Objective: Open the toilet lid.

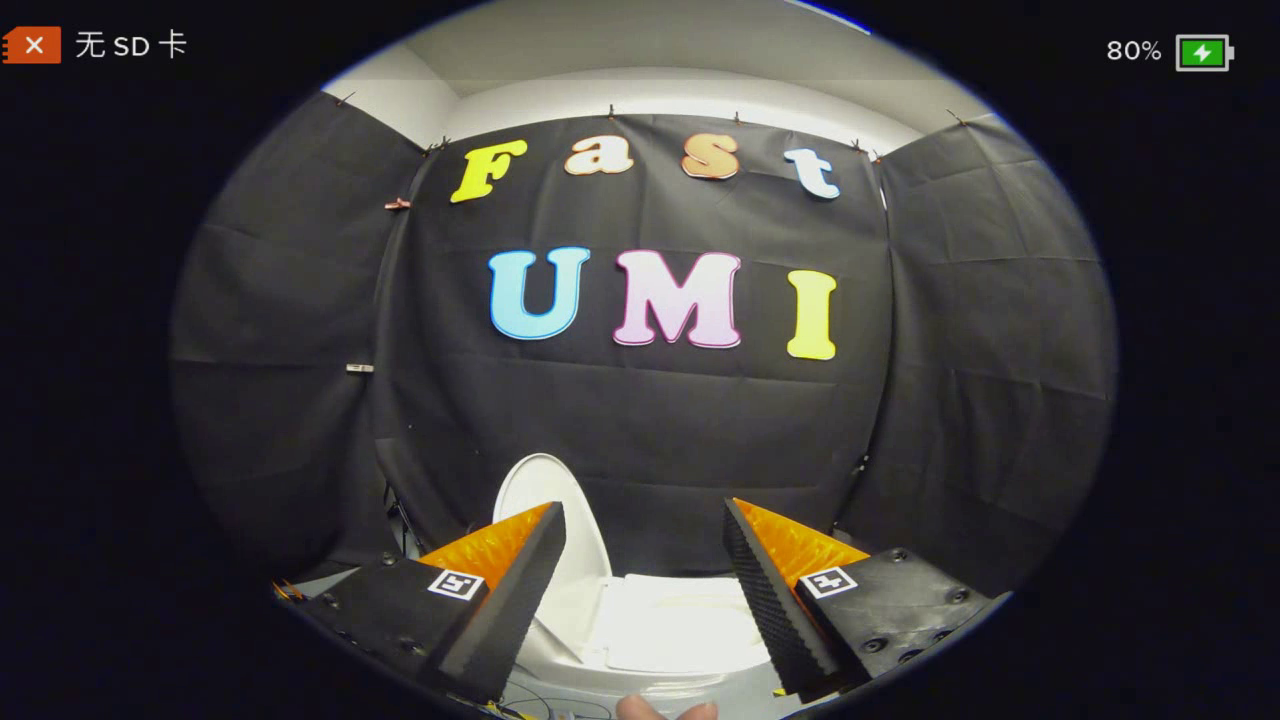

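Fingers (pixel 645 520) spread, toilet lid (pixel 545 490) beyond.

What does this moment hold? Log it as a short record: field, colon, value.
toilet lid: white, raised upright against the booth wall
toilet tank top: white, flat, beyond and between the fingers
gripper: open, fingers wide apart, gripping nothing
lid versus fingers: rises just behind one fingertip; contact cannot be told
fingertips of a hand: showing below the gripper
task state: lid appears already open
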`<state>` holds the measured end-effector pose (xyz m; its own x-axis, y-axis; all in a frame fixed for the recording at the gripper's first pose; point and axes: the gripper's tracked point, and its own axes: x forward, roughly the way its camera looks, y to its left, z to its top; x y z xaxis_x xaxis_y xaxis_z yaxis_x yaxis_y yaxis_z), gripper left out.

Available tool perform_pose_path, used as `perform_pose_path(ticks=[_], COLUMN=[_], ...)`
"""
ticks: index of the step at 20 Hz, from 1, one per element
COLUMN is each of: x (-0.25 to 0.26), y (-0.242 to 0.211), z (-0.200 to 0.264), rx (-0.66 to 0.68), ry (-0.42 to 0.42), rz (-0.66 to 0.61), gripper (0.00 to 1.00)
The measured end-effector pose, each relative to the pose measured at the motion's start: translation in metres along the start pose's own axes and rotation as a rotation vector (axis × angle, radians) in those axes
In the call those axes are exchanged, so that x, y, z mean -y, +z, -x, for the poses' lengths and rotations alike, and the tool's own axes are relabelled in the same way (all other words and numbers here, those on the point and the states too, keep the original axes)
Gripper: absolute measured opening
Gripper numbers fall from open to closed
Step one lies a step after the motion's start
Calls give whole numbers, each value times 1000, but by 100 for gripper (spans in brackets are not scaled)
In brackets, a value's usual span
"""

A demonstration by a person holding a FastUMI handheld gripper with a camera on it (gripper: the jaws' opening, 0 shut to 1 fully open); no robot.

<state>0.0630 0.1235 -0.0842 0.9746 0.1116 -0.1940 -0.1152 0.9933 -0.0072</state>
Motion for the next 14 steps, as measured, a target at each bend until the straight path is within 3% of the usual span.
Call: perform_pose_path(ticks=[9,14], x=[80,100], y=[16,14], z=[49,64], rx=[48,48], ry=[-124,-145], rz=[-2,-25], gripper=[99,98])
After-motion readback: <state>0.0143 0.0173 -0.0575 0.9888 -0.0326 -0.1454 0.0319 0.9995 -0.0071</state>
